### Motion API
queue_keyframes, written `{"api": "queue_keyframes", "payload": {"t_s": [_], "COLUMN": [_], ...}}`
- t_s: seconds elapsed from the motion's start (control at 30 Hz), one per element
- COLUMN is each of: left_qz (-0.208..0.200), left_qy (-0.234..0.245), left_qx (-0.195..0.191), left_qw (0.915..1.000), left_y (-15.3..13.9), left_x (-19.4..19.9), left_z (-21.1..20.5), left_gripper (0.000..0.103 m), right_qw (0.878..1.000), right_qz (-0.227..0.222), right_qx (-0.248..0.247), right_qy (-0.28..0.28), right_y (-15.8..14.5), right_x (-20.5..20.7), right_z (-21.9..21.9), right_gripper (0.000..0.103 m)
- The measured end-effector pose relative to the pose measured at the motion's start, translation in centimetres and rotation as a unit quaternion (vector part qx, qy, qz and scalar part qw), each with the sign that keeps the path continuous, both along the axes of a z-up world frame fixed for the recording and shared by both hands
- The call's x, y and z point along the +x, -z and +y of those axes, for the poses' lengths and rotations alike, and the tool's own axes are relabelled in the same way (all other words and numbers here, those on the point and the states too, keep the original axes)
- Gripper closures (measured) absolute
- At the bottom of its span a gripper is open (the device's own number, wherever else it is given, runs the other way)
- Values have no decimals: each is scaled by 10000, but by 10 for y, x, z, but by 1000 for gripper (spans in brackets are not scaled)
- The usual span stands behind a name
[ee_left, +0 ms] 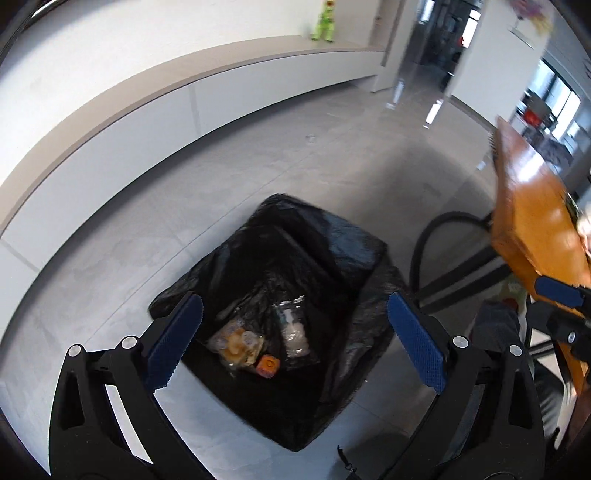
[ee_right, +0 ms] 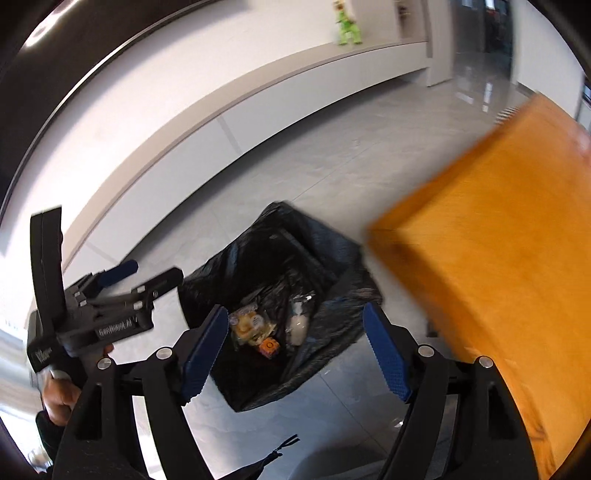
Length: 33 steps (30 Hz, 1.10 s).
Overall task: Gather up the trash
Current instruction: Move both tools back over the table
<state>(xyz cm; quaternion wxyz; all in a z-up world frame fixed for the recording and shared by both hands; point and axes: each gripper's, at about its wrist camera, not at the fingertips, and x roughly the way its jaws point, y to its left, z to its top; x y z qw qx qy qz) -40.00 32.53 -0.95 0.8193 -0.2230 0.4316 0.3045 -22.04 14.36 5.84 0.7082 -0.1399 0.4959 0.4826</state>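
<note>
A bin lined with a black bag stands on the grey floor, also seen in the right wrist view. At its bottom lie a crumpled clear wrapper with yellow contents, a clear plastic packet and a small orange cube. My left gripper hangs open above the bin's mouth with nothing between its blue pads. Beside it, my right gripper is open and empty over the same bin. The left gripper shows at the left of the right wrist view, held by a hand.
An orange wooden table top juts in close on the right, next to the bin. A black curved chair frame stands under it. A long low white cabinet runs along the far wall with a green toy on top.
</note>
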Motion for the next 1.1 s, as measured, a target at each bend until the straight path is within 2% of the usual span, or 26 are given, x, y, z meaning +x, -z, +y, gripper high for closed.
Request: {"api": "queue_keyframes", "payload": {"t_s": [0.23,0.33,0.47,0.63,0.7,0.87,1.1], "left_qz": [-202,-257,-334,-352,-335,-311,-116], "left_qy": [1064,1530,2181,2848,3105,3629,4072], "left_qx": [287,383,456,549,567,655,745], "left_qw": [9937,9871,9743,9564,9483,9290,9102], "left_y": [-34,-45,-56,-62,-64,-72,-74], "left_x": [71,104,147,193,212,255,316], "left_z": [-61,-92,-139,-196,-216,-272,-330], "left_gripper": [6,6,6,6,6,6,6], "right_qw": [9951,9899,9801,9553,9454,9313,9015], "right_qz": [-303,-434,-518,-1029,-1095,-961,-680], "right_qx": [224,254,225,83,-65,-23,-189], "right_qy": [917,1322,1902,2769,3069,3514,4271], "right_y": [-35,-45,-52,-58,-59,-64,-60], "right_x": [51,72,99,121,131,153,188], "right_z": [-82,-119,-171,-232,-254,-310,-383], "right_gripper": [22,21,20,15,15,14,14]}}
